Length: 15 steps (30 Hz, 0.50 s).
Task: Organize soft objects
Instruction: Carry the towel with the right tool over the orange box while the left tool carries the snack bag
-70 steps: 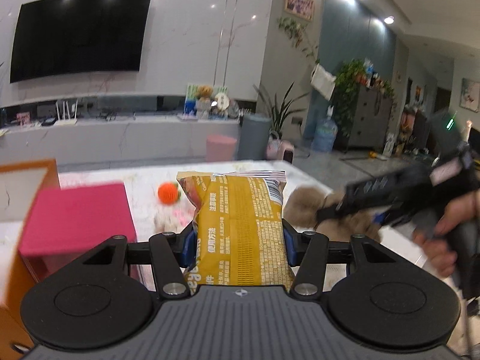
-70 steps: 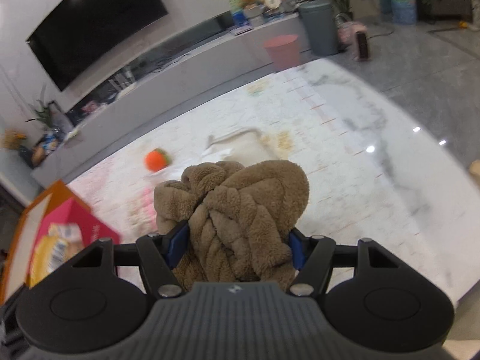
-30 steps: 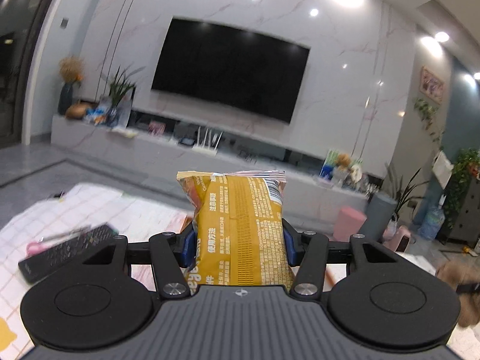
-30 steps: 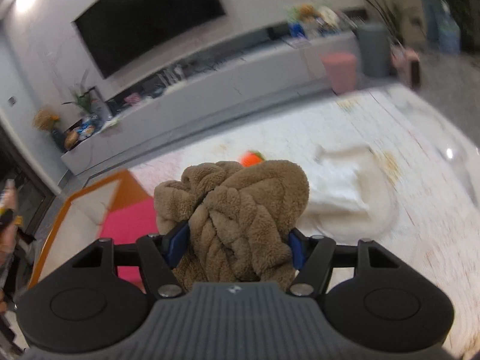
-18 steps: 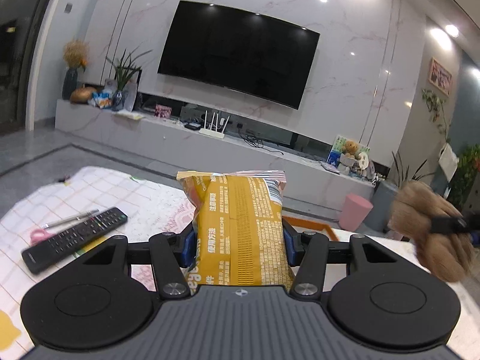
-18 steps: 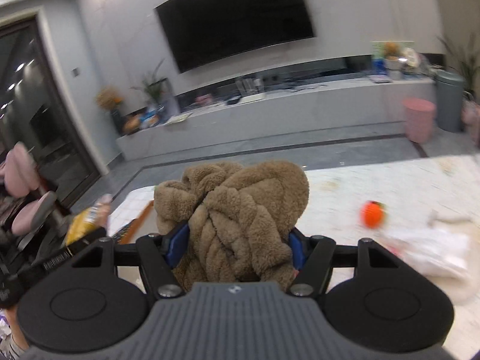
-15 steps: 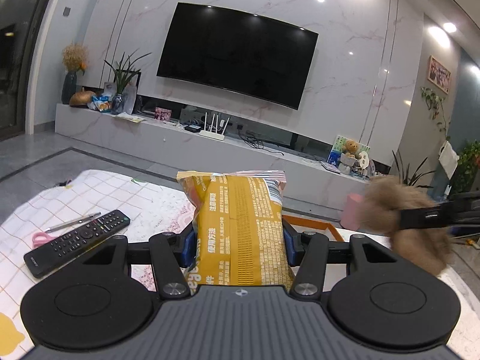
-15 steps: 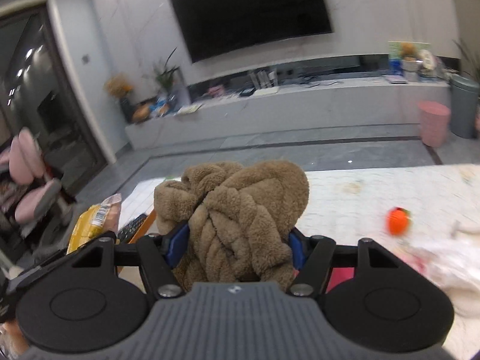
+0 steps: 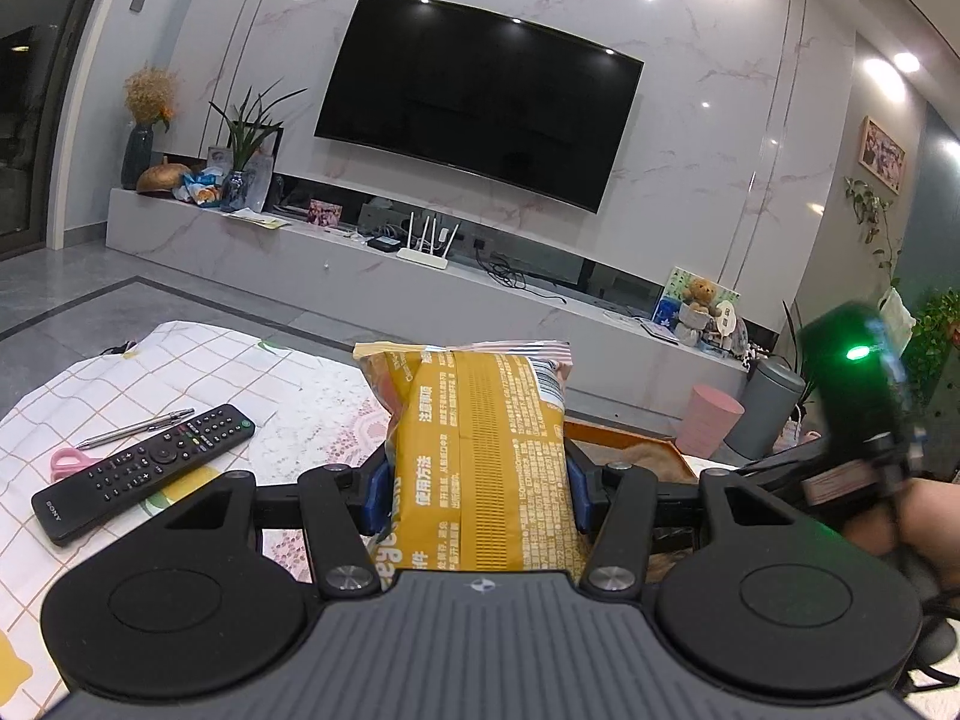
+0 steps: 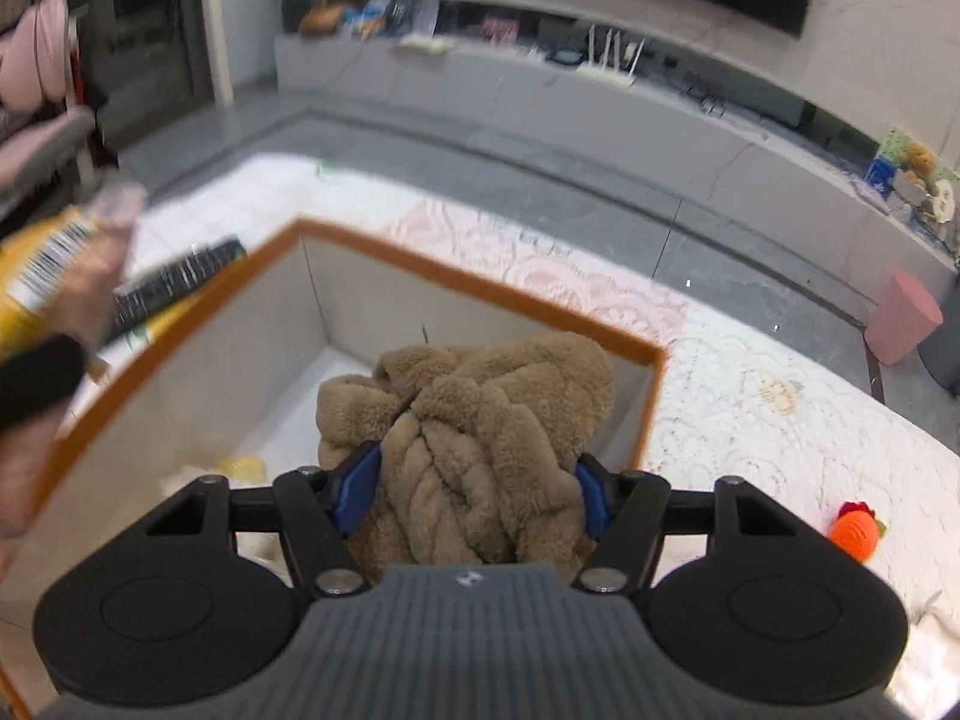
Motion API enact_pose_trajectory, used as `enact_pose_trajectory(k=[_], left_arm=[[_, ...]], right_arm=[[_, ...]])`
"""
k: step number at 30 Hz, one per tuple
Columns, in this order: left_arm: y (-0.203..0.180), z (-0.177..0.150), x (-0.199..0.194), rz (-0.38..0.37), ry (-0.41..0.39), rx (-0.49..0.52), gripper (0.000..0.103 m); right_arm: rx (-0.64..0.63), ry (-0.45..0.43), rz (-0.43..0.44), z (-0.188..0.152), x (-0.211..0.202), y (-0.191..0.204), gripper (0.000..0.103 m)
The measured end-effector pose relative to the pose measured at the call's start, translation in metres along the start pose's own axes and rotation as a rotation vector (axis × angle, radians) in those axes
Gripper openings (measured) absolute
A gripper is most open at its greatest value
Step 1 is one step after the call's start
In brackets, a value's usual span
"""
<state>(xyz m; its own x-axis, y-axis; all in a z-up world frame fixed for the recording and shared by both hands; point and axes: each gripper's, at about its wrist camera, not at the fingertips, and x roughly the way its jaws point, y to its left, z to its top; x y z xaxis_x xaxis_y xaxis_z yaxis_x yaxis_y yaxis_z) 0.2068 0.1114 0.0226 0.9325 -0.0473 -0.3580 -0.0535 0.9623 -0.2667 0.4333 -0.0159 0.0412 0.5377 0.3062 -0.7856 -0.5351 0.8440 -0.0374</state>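
The left gripper (image 9: 474,498) is pinching a yellow crinkly snack bag (image 9: 480,456) upright between its jaws, above the desk (image 9: 180,348) near a black remote control (image 9: 144,471). The right gripper (image 10: 471,495) is clamping a brown fluffy plush toy (image 10: 480,456) in its jaws, hanging over the open orange-rimmed white box (image 10: 480,294).

You're in a home living room: a wall-mounted television (image 9: 480,102) and a long media console (image 9: 360,258) with houseplants (image 9: 246,126) stand beyond your jaws.
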Motion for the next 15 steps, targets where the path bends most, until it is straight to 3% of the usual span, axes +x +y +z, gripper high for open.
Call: enact_pose_trajectory(k=[4,15], left_arm=[[0.003,0.0,0.0,0.001,-0.001,-0.001,0.061],[0.007,0.003,-0.001,0.004,0.001,-0.018,0.061]], right_arm=[[-0.08,0.073,0.005,0.004,0.029,0.005,0.064],[-0.249,0.139,-0.115,0.01,0.058,0.022,0.069]])
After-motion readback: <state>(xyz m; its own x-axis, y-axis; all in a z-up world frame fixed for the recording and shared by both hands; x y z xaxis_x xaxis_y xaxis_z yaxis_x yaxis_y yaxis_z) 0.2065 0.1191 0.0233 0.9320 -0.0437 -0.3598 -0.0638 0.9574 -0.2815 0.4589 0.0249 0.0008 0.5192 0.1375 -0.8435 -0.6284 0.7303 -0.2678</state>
